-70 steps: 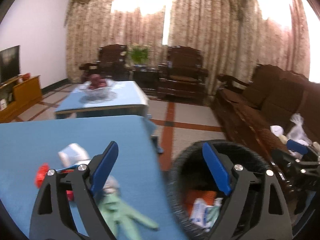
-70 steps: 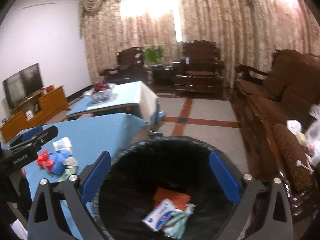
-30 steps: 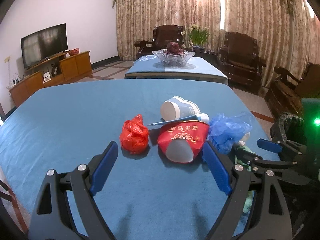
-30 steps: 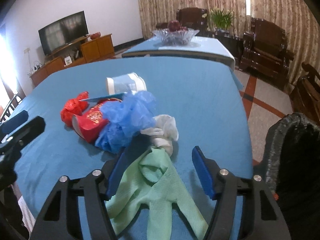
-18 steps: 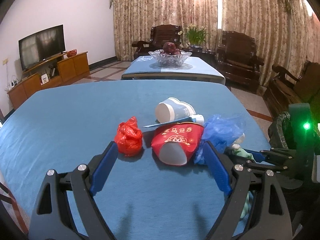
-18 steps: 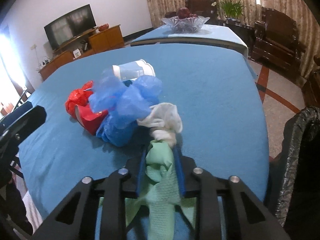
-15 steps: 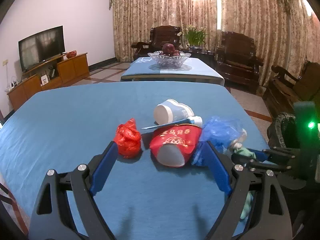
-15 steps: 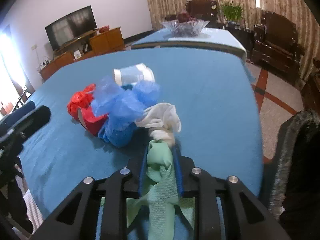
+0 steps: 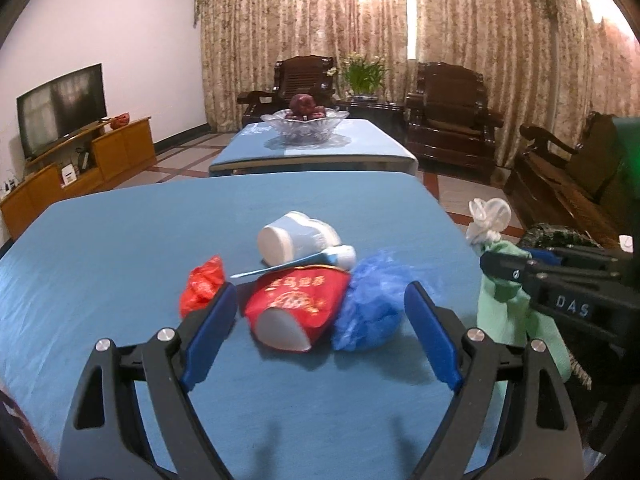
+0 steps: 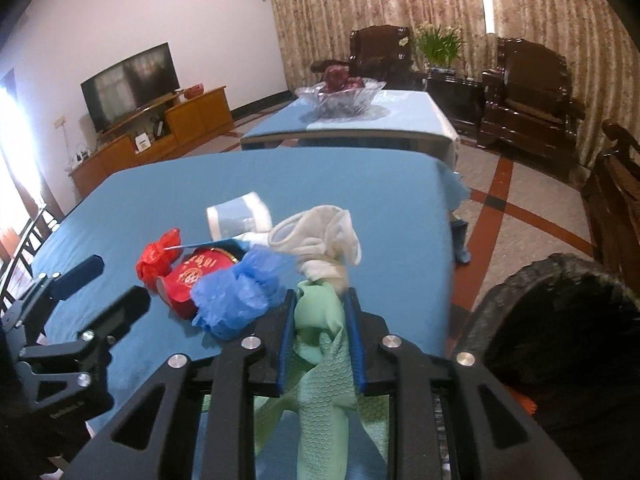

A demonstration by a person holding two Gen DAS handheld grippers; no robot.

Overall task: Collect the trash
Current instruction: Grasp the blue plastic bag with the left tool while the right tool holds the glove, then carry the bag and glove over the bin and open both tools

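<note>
My right gripper (image 10: 320,300) is shut on a green rubber glove (image 10: 324,364) with a white cuff (image 10: 320,236), lifted off the blue table; it also shows in the left wrist view (image 9: 504,300). My left gripper (image 9: 320,312) is open and empty, its fingers on either side of a red paper cup (image 9: 296,308) lying on its side. Beside the cup lie a red crumpled bag (image 9: 202,286), a blue plastic bag (image 9: 372,300), a blue-white cup (image 9: 296,240) and a flat blue tube (image 9: 296,260). A black-lined trash bin (image 10: 560,328) stands at the table's right.
The blue table (image 9: 140,240) runs back to a far edge. Behind it stands a second table with a glass fruit bowl (image 9: 304,124). Dark wooden chairs (image 9: 452,120) and a sofa line the back and right. A TV (image 9: 60,108) on a cabinet is at left.
My right gripper closed on the green glove and has lifted it off the table toward the right. My left gripper has moved closer to the red cup, staying open.
</note>
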